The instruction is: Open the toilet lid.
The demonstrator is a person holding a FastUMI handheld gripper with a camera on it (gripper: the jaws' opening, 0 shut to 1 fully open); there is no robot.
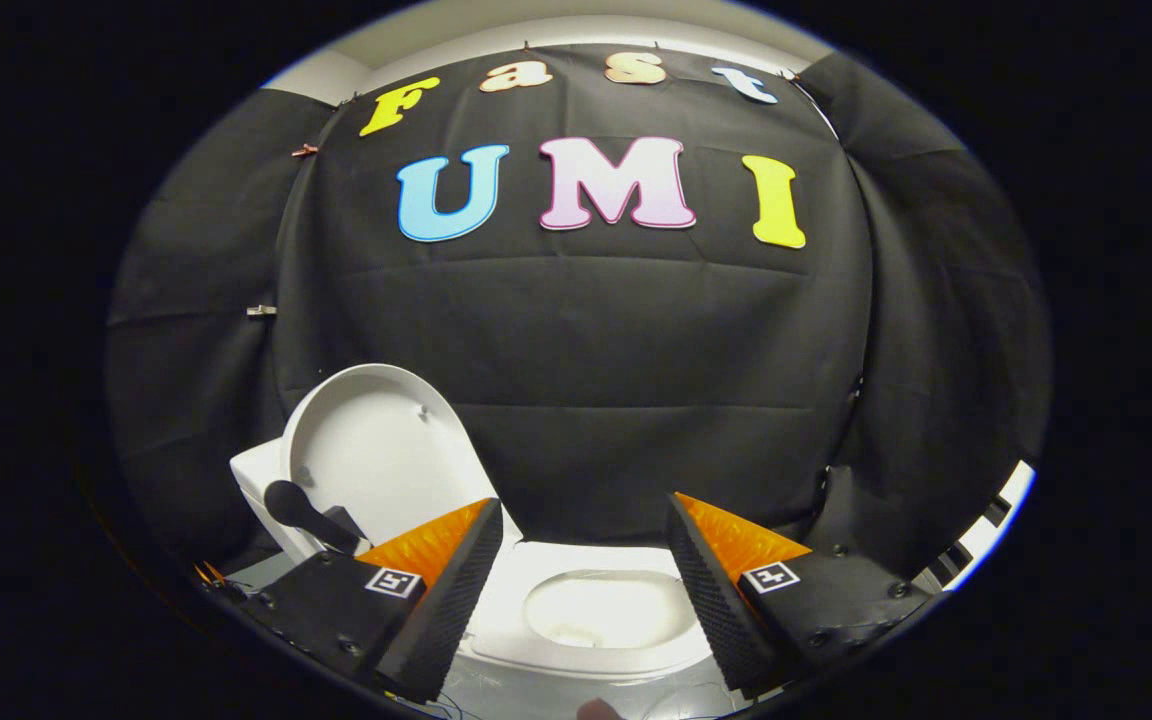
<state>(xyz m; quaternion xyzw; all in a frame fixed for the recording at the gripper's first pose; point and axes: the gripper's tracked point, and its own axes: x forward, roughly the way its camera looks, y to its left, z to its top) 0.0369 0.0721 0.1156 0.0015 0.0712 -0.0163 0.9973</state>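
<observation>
Toilet lid, a white oval plastic shell, stands raised and tilted beyond the left finger, leaning back by the white cistern. The claw, orange and black, gapes wide, gripping nothing, with the white toilet seat and bowl lying between its fingers.

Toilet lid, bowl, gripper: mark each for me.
toilet lid (376, 455), gripper view, on its white inner face, raised upright.
bowl (591, 612), gripper view, on the inside of the basin between the fingers.
gripper (584, 590), gripper view, midway between the open fingertips, holding nothing.
</observation>
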